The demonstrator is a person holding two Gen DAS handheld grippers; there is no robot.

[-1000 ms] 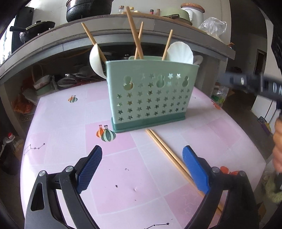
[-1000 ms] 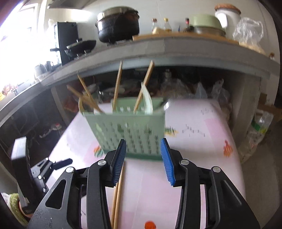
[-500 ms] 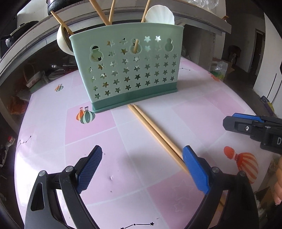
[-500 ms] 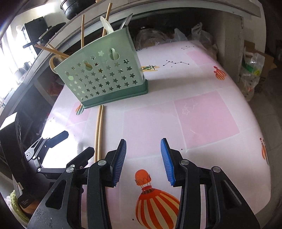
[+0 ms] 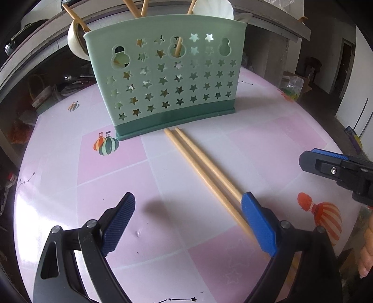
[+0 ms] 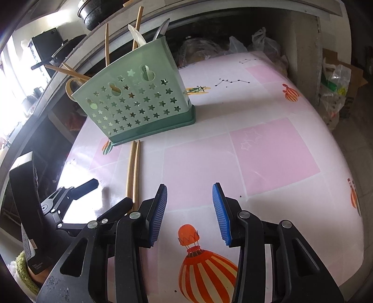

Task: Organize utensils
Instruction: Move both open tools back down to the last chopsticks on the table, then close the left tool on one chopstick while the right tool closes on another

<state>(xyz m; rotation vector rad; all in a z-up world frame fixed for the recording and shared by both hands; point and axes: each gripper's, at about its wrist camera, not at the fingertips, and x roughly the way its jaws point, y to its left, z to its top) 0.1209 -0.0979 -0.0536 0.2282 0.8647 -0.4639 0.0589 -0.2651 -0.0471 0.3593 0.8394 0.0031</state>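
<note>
A pair of long, pale wooden chopsticks [image 5: 205, 172] lies flat on the table, side by side and touching along their length. Their far tips sit right at the dark green base of a mint-green plastic utensil holder [image 5: 167, 79] pierced with star-shaped and gourd-shaped holes; their near ends run under the left gripper's right-hand finger.

The holder stands upright on the pink-and-white tablecloth printed with hot-air balloons [image 5: 116, 181]. Out of its top stick more wooden chopsticks [image 6: 137, 25], a white scallop-shaped ladle [image 5: 213, 8] and a wooden-handled spoon with a pale bowl [image 5: 75, 39] leaning out at the left.

The left gripper [image 5: 188, 223] hangs low over the cloth with its blue ribbed fingers [image 5: 119, 223] spread wide and nothing clamped between them; the chopsticks pass beside the inner face of its right finger, and whether that pad touches them cannot be told.

The right gripper [image 6: 190, 214] hovers just to the right of the chopsticks, over an orange striped balloon print [image 6: 205, 268]. Its blue fingers stand partly apart, with only bare cloth between them. In the right wrist view the left gripper's black fingers sit beside the chopsticks' near ends.

Behind the table runs a grey counter [image 6: 209, 14] carrying a black pot [image 6: 98, 11].
</note>
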